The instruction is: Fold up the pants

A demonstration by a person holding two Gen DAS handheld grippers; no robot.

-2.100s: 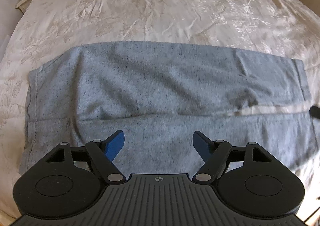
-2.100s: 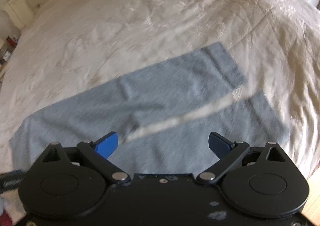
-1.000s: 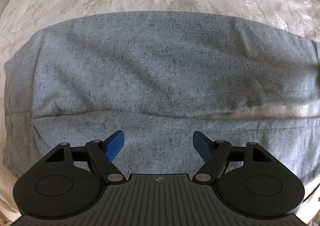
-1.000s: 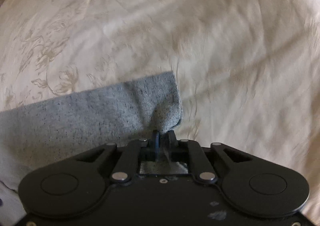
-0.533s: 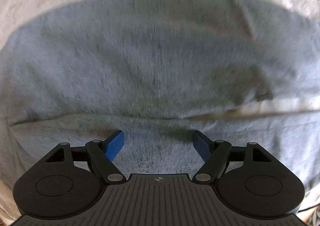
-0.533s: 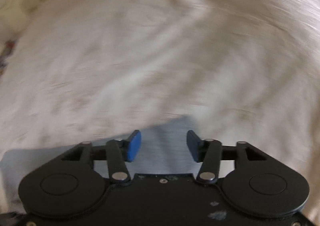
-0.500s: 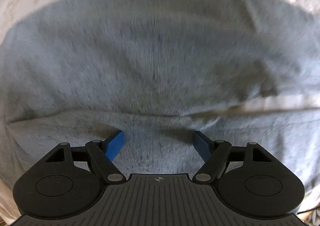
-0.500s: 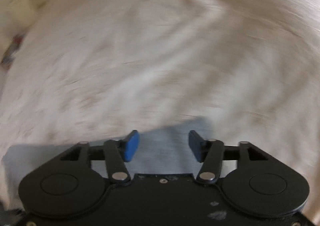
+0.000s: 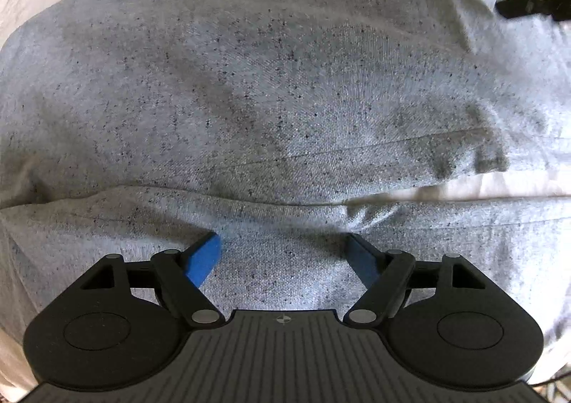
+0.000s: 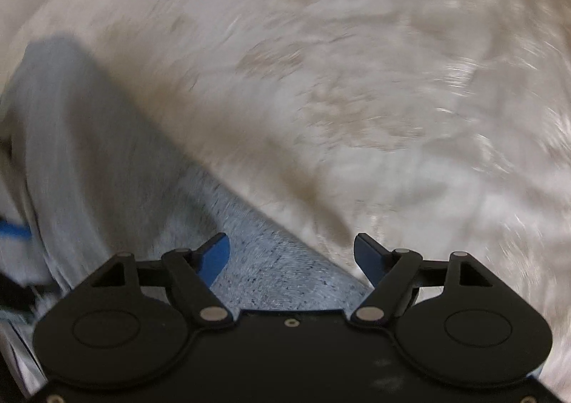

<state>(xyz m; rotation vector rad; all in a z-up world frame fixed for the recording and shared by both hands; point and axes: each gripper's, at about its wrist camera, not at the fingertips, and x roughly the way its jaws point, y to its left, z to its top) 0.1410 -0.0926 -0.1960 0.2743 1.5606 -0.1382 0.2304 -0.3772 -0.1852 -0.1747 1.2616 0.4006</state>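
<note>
Grey speckled pants lie flat on the cream bed, legs side by side with a thin strip of bedspread showing between them toward the right of the left wrist view. Left tongs are spread wide, grasping nothing, now very low over the near leg around the crotch seam; two seconds ago they sat much higher with the whole garment in view. Right tongs are released too, over a leg edge at the border with bare bed; a second ago they were clenched on the cuff, so that pull or straighten looks finished. Right view is motion-blurred. Judgement: smoothing stage done, no fold made yet; next likely a grip for the lengthwise fold.
</note>
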